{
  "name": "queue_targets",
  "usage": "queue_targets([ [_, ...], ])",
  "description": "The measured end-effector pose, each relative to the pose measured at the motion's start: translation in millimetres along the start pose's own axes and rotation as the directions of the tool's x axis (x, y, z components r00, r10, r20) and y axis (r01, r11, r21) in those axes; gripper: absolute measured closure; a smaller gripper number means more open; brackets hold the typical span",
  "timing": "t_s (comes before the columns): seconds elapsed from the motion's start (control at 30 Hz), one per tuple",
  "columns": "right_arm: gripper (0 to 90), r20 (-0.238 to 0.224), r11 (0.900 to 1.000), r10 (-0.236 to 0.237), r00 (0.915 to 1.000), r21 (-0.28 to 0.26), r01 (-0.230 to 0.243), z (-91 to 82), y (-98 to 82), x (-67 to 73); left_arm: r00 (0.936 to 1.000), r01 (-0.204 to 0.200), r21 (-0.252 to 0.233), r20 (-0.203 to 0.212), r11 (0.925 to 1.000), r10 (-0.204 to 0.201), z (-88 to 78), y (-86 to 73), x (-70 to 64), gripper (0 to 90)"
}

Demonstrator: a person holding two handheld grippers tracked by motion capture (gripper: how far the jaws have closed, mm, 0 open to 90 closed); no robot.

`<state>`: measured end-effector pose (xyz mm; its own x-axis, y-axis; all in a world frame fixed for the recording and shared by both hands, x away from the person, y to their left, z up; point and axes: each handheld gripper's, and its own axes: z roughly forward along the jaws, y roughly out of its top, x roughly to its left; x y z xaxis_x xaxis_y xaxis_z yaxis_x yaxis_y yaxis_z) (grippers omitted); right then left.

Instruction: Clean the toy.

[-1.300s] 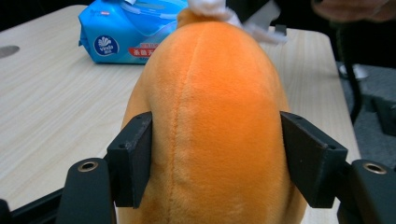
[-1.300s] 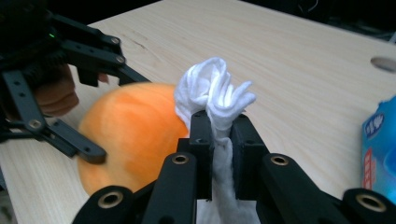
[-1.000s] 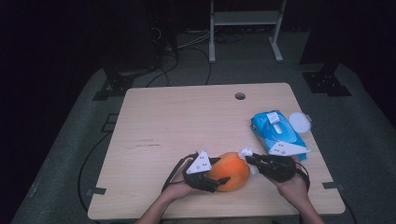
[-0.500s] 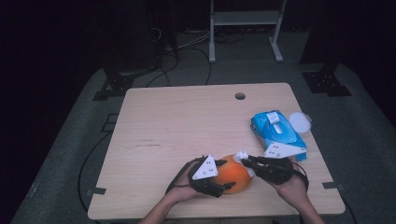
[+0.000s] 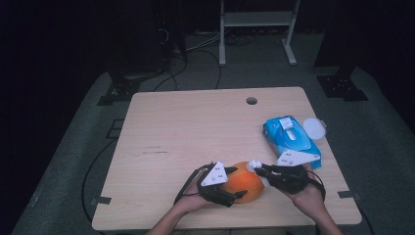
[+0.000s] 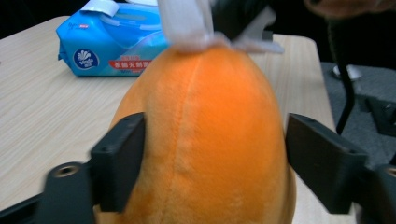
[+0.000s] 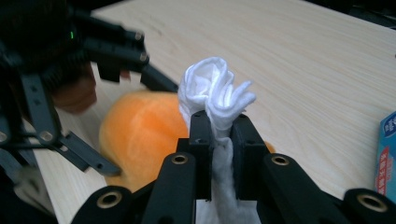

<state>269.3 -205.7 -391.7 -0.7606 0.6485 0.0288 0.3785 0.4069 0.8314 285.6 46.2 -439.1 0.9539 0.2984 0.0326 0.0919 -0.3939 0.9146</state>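
An orange plush fruit (image 5: 247,186) lies near the table's front edge. My left gripper (image 5: 235,193) straddles it from the left. In the left gripper view its jaws stand on both sides of the plush (image 6: 210,130); they have just been opening, and the right pad stands slightly off the fabric. My right gripper (image 5: 254,166) is shut on a crumpled white wipe (image 7: 212,91), which it holds against the top of the plush (image 7: 140,135). The wipe (image 6: 184,23) also hangs at the plush's far end in the left gripper view.
A blue pack of wet wipes (image 5: 291,137) lies at the table's right side, with a round white lid (image 5: 313,129) beside it. A cable hole (image 5: 251,101) sits near the far edge of the wooden table (image 5: 195,127). Dark floor and stands surround it.
The left gripper's jaws have spread wider around the orange plush. The right gripper with the wipe has shifted slightly left onto the plush's top.
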Motion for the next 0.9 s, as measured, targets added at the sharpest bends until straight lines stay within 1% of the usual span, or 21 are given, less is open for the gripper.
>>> queue_targets([
  [0.03,79.8,-0.016,1.0,0.005,0.9999,0.013,-0.004,1.8,-1.7,-0.3,0.9999,0.011,-0.012,0.0,0.9999,-0.011,-1.5,1.3,1.9,15.6],
  [0.07,79.8,-0.02,1.0,0.006,0.9998,0.016,-0.005,2.3,-3.2,-1.1,0.9994,0.033,-0.017,-0.008,0.9993,-0.033,-3.1,2.7,4.7,9.9],
  [0.1,79.8,-0.026,1.0,0.013,0.9996,0.016,-0.013,1.8,-4.9,-2.5,0.9987,0.046,-0.009,-0.022,0.9989,-0.046,-4.4,3.3,8.2,6.4],
  [0.13,79.8,-0.037,1.0,0.022,0.9991,0.017,-0.021,0.5,-6.0,-4.0,0.9974,0.064,-0.003,-0.031,0.9979,-0.064,-4.9,2.6,11.5,5.2],
  [0.2,79.7,-0.047,1.0,0.029,0.9985,0.014,-0.028,-0.8,-7.4,-6.3,0.9936,0.113,0.02,-0.004,0.9934,-0.113,-2.8,-0.9,16.2,4.2],
  [0.23,79.7,-0.05,0.999,0.031,0.9983,0.014,-0.03,-0.7,-7.7,-7.2,0.9922,0.122,0.039,0.021,0.9917,-0.123,-0.5,-3.2,16.6,5.0],
  [0.27,79.7,-0.047,0.999,0.03,0.9984,0.013,-0.03,-0.5,-7.9,-8.2,0.9921,0.119,0.044,0.034,0.9919,-0.12,0.7,-4.4,15.8,6.9],
  [0.3,79.6,-0.043,0.999,0.031,0.9986,0.014,-0.031,-0.7,-8.0,-9.0,0.9943,0.1,0.047,0.033,0.9939,-0.101,0.7,-5.1,14.0,8.0],
  [0.33,79.6,-0.038,0.999,0.032,0.9987,0.011,-0.032,-1.2,-8.7,-10.6,0.9953,0.087,0.044,0.039,0.9953,-0.088,-0.2,-4.8,12.6,11.9],
  [0.43,79.5,-0.035,0.998,0.06,0.9976,0.007,-0.06,-4.0,-13.5,-18.6,0.9967,0.045,0.045,0.065,0.9979,-0.048,-3.3,-2.9,11.1,15.0],
  [0.5,79.5,-0.041,0.997,0.079,0.996,0.009,-0.079,-5.2,-16.5,-22.9,0.9972,0.048,0.043,0.056,0.9979,-0.05,-2.4,-4.2,11.6,13.8],
  [0.57,79.5,-0.037,0.996,0.086,0.9956,0.009,-0.085,-6.0,-17.3,-24.3,0.9957,0.074,0.049,0.052,0.996,-0.077,0.8,-5.9,13.2,10.7],
  [0.6,79.4,-0.035,0.996,0.089,0.9954,0.009,-0.088,-5.7,-16.8,-24.1,0.9953,0.077,0.048,0.054,0.9958,-0.08,2.2,-7.1,13.2,10.7],
  [0.63,79.4,-0.029,0.996,0.086,0.9958,0.011,-0.086,-5.3,-15.8,-22.6,0.9945,0.086,0.045,0.056,0.9952,-0.089,3.9,-8.3,12.1,10.6],
  [0.67,79.5,-0.021,0.997,0.075,0.997,0.012,-0.075,-4.9,-14.4,-20.0,0.9945,0.085,0.048,0.058,0.9953,-0.087,5.9,-9.8,10.2,10.0],
  [0.7,79.6,-0.019,0.998,0.068,0.9975,0.008,-0.068,-4.7,-12.6,-16.5,0.9965,0.064,0.061,0.051,0.9961,-0.067,7.6,-10.7,8.1,9.9],
  [0.73,79.6,-0.024,0.998,0.058,0.998,0.0,-0.058,-4.7,-10.6,-12.5,0.9976,0.05,0.063,0.044,0.9967,-0.053,7.9,-10.8,6.5,10.1],
  [0.77,79.7,-0.031,0.999,0.04,0.9987,-0.008,-0.041,-4.4,-8.3,-8.0,0.998,0.044,0.063,0.042,0.997,-0.047,7.1,-10.1,6.1,12.1],
  [0.8,79.6,-0.045,0.999,0.028,0.9986,-0.015,-0.029,-3.9,-6.0,-3.3,0.9985,0.041,0.068,0.034,0.9969,-0.043,6.9,-9.3,5.2,14.1],
  [0.87,79.6,-0.076,1.0,0.01,0.997,-0.022,-0.012,-2.4,-1.8,5.0,0.9996,0.021,0.078,0.014,0.9967,-0.022,6.0,-8.1,3.6,18.1],
  [0.9,79.5,-0.076,1.0,-0.003,0.9971,-0.018,0.002,-1.5,-0.2,8.2,1.0,0.007,0.081,0.001,0.9967,-0.007,4.4,-7.3,2.6,19.9],
])
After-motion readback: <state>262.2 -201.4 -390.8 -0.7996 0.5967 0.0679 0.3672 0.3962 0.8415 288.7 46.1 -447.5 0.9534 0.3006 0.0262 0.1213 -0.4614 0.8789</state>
